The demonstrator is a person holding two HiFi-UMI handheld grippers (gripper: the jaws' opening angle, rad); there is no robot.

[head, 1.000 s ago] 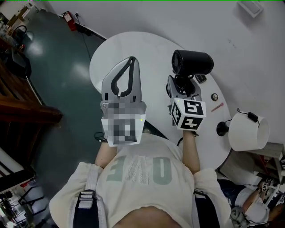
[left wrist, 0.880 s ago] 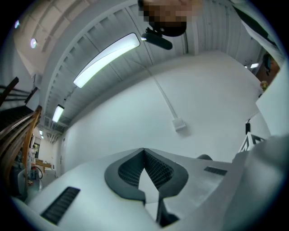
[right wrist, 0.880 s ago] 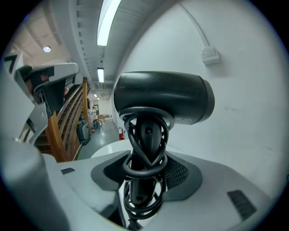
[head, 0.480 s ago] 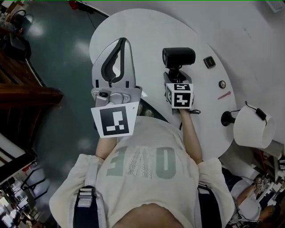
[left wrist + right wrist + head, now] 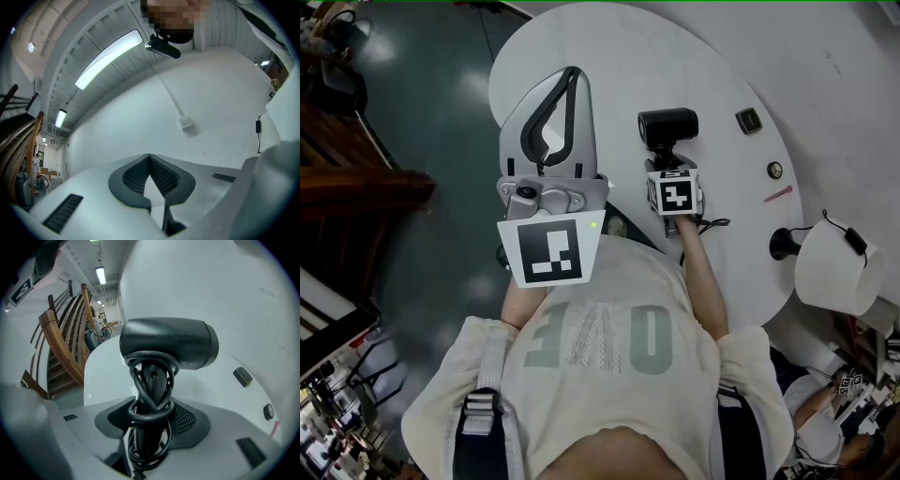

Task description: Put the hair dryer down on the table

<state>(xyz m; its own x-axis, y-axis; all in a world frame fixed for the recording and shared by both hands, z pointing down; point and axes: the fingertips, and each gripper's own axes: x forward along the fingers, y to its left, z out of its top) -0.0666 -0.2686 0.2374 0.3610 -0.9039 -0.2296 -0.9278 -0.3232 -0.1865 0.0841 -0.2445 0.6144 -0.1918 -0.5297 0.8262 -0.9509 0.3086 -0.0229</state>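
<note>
My right gripper (image 5: 671, 164) is shut on the handle of a black hair dryer (image 5: 667, 126), held upright over the near part of the white round table (image 5: 609, 56). Its barrel lies crosswise above the jaws. In the right gripper view the hair dryer (image 5: 168, 344) fills the middle, its black cord (image 5: 149, 404) wound round the handle between my right gripper's (image 5: 149, 427) jaws. Whether it touches the table is hidden. My left gripper (image 5: 572, 80) is raised to the left of it, tips together, with nothing in it. In its own view the left gripper (image 5: 149, 157) points at a white wall.
On the table's right side lie a small black square thing (image 5: 748, 120), a small round thing (image 5: 774, 170) and a pink pen (image 5: 777, 194). A white lamp shade (image 5: 830, 267) on a black base (image 5: 783, 244) stands at the near right. A wooden staircase (image 5: 347, 178) is off to the left.
My right gripper has gone down and away from the head camera with the hair dryer, which now looks smaller. The left gripper stays raised and shut.
</note>
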